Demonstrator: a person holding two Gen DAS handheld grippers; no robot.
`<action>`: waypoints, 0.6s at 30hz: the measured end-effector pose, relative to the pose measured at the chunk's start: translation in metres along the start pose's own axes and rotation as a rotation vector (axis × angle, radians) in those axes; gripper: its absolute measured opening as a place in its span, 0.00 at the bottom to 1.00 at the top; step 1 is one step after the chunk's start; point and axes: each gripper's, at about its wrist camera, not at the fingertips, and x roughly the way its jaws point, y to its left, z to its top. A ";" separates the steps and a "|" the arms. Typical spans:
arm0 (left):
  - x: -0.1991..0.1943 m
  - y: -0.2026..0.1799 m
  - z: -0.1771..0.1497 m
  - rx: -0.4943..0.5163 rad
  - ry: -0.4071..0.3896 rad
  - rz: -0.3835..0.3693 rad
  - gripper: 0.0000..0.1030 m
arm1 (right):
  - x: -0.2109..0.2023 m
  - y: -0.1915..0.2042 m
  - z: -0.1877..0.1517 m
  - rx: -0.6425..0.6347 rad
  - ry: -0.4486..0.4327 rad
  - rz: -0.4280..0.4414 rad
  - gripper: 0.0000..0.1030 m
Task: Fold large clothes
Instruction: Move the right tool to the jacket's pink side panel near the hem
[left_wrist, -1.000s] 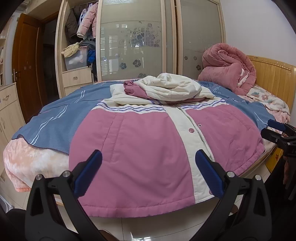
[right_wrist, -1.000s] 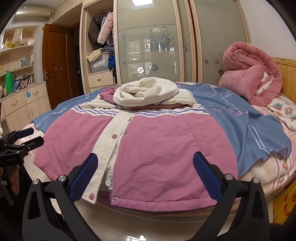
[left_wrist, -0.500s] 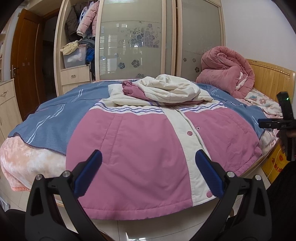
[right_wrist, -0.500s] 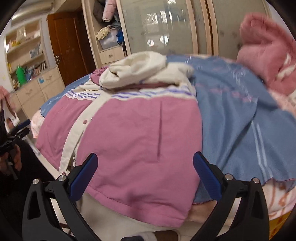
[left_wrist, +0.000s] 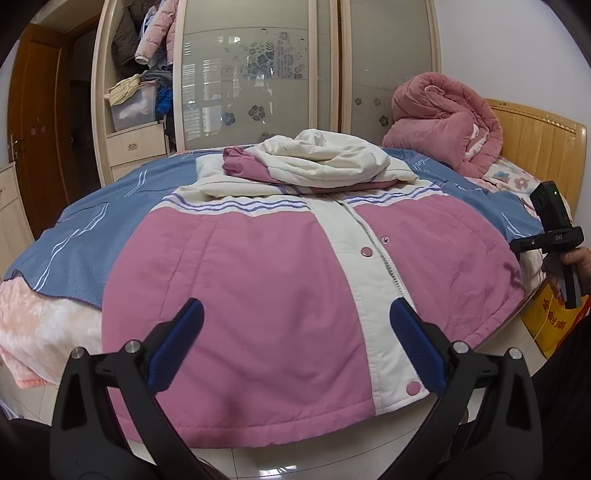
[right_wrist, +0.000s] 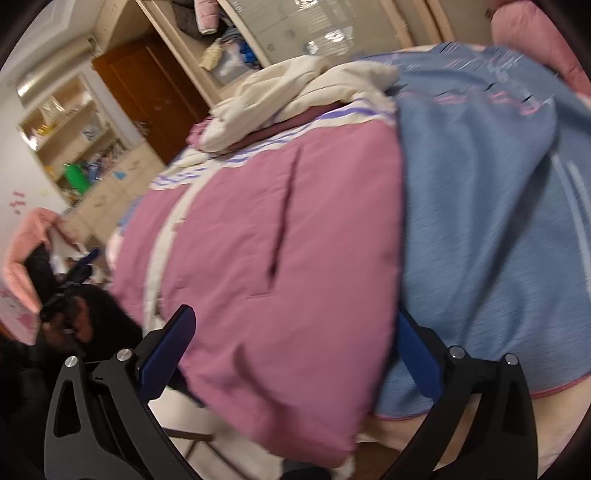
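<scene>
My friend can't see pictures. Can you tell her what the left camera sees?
A big pink and cream jacket lies spread flat on a blue blanket on a bed, its cream hood bunched at the far end. The open left gripper hovers over the near hem, and a rolled pink quilt sits behind.

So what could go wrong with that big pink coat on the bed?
The pink coat hangs over the bed's near edge, so a pull from the right tool, open at the hem corner, might drag it onto the floor. The tool might also pinch the blue blanket lying right beside that corner. The cream hood is bunched on top and could make the fold lumpy.
</scene>
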 end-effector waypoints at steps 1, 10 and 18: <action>0.001 -0.001 0.000 0.004 0.000 0.000 0.98 | 0.002 0.002 -0.003 -0.002 0.022 0.020 0.99; 0.001 -0.005 0.003 0.008 -0.009 -0.015 0.98 | 0.000 -0.008 -0.023 0.139 0.074 0.258 0.99; -0.004 -0.003 0.003 0.004 -0.021 -0.017 0.98 | 0.023 0.003 -0.019 0.175 0.155 0.165 0.99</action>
